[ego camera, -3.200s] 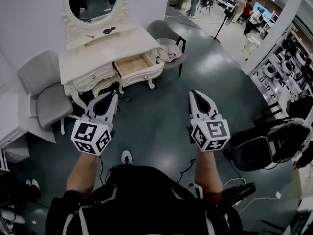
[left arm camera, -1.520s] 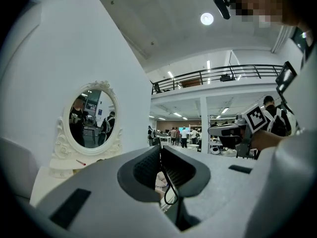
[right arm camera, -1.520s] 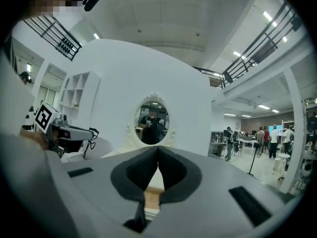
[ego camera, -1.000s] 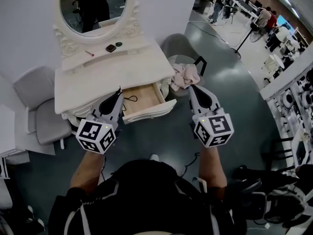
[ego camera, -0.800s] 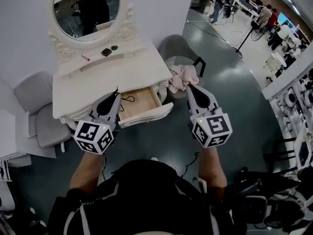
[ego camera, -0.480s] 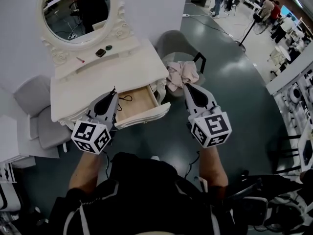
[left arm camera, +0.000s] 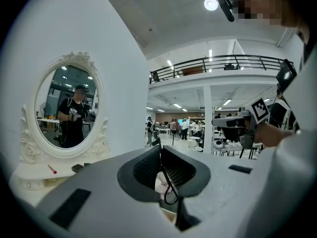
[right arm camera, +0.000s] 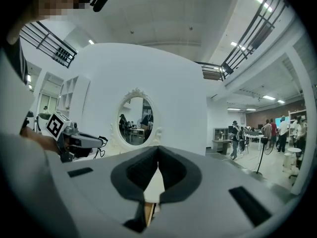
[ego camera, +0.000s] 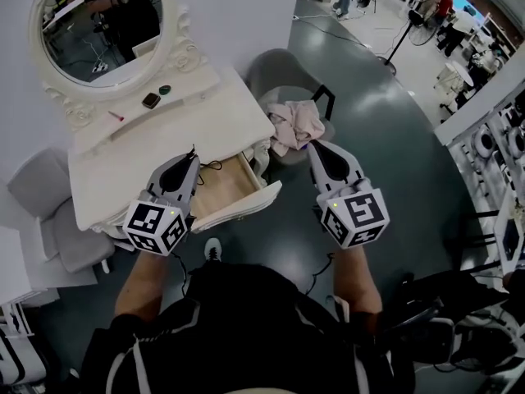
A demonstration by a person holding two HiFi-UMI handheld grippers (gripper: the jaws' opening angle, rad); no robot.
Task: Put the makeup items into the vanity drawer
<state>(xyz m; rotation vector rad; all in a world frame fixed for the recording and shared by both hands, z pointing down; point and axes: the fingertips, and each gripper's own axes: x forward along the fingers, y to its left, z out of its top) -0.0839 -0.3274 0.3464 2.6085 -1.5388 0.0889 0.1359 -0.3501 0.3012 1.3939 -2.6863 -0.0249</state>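
Note:
A white vanity [ego camera: 156, 154] with an oval mirror [ego camera: 97, 21] stands ahead, and its wooden drawer [ego camera: 220, 189] is pulled open with nothing visible inside. On the shelf under the mirror lie a dark compact [ego camera: 151, 100], a small green round item [ego camera: 165, 89] and a red stick [ego camera: 116, 116]. The left gripper view shows them too: the red stick [left arm camera: 51, 169] and the compact [left arm camera: 78, 167]. My left gripper [ego camera: 193, 153] hovers over the drawer's left side, shut and holding nothing. My right gripper [ego camera: 310, 146] hangs right of the drawer, also shut with nothing in it.
A grey chair [ego camera: 283, 68] with a pink cloth [ego camera: 295, 125] on its seat stands right of the vanity. Another grey chair [ego camera: 41, 212] stands at its left. A thin black wire [ego camera: 215, 167] lies by the drawer. People and a stand fan [ego camera: 402, 19] are far behind.
The person has walked up to the vanity, which now sits closer and further left in the head view. Both grippers keep their pose and stay shut.

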